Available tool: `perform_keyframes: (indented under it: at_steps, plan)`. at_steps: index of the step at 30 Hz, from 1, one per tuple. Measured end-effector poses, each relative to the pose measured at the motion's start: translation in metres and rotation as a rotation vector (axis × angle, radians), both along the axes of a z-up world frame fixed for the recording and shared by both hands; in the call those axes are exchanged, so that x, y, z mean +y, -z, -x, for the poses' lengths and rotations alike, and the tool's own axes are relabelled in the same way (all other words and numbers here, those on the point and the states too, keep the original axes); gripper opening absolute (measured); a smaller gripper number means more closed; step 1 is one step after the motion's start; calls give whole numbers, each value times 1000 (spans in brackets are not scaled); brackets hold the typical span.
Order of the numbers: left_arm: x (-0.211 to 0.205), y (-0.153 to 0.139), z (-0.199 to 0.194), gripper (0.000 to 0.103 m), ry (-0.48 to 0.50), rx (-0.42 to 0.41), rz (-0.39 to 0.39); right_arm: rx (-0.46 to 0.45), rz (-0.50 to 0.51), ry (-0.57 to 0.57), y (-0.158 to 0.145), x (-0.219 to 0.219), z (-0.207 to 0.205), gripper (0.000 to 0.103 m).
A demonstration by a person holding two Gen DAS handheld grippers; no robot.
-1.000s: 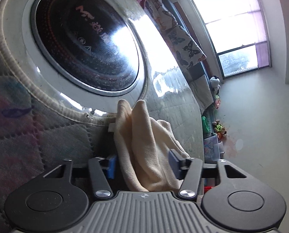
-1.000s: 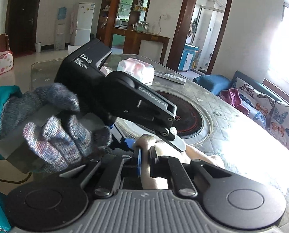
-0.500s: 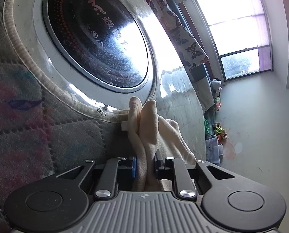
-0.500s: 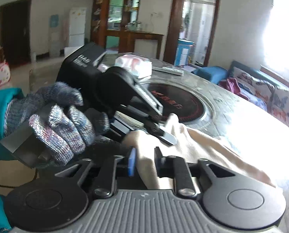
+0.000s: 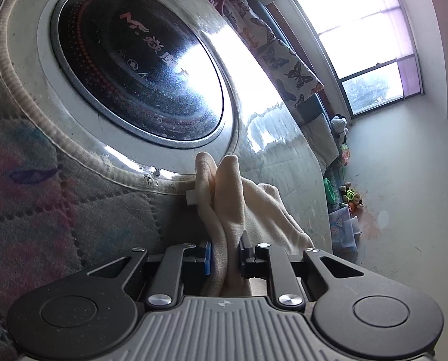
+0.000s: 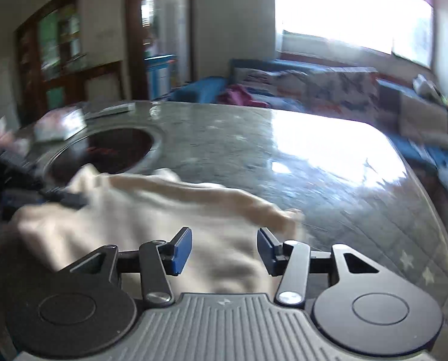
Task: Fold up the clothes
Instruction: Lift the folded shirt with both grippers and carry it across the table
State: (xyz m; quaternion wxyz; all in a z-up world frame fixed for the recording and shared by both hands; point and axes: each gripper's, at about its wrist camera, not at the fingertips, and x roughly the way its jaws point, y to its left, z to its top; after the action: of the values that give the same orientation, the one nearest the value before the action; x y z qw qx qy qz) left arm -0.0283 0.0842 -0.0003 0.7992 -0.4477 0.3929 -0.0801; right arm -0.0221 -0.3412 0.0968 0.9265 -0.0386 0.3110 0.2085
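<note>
A cream cloth (image 5: pixel 228 201) lies bunched on the glass-topped table (image 5: pixel 272 150). My left gripper (image 5: pixel 225 255) is shut on a fold of that cloth, which stands up between its blue pads. In the right wrist view the same cloth (image 6: pixel 151 210) spreads flat across the table (image 6: pixel 314 180). My right gripper (image 6: pixel 222 249) hangs open just above its near edge, with nothing between its fingers. The left gripper's dark tip (image 6: pixel 64 198) shows at the cloth's left end. This view is motion-blurred.
A round black cooktop (image 5: pixel 139 69) is set into the table just beyond the cloth. A white box (image 6: pixel 58 123) and a flat remote (image 6: pixel 112 109) lie at the table's far side. A sofa with butterfly cushions (image 5: pixel 284 60) stands under the window.
My left gripper shut on the cloth fold and holds it. My right gripper let go of the cloth, opened, and swung to the right, away from the gloved hand.
</note>
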Motion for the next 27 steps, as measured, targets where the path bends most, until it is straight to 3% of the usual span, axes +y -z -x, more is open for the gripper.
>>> perform_keyframes:
  at_steps: [8, 13, 19, 27]
  plan:
    - [-6, -5, -4, 18, 3, -2, -56, 87, -100, 99, 23, -42, -43, 52]
    - [-11, -8, -8, 18, 6, -5, -86, 123, -164, 102, 30, -54, -55, 52]
    - [-18, -13, -10, 18, 13, -8, -133, 136, -211, 66, 29, -53, -54, 17]
    - [-31, -26, -19, 16, 52, -32, -164, 39, -241, 68, 3, -63, -31, 12]
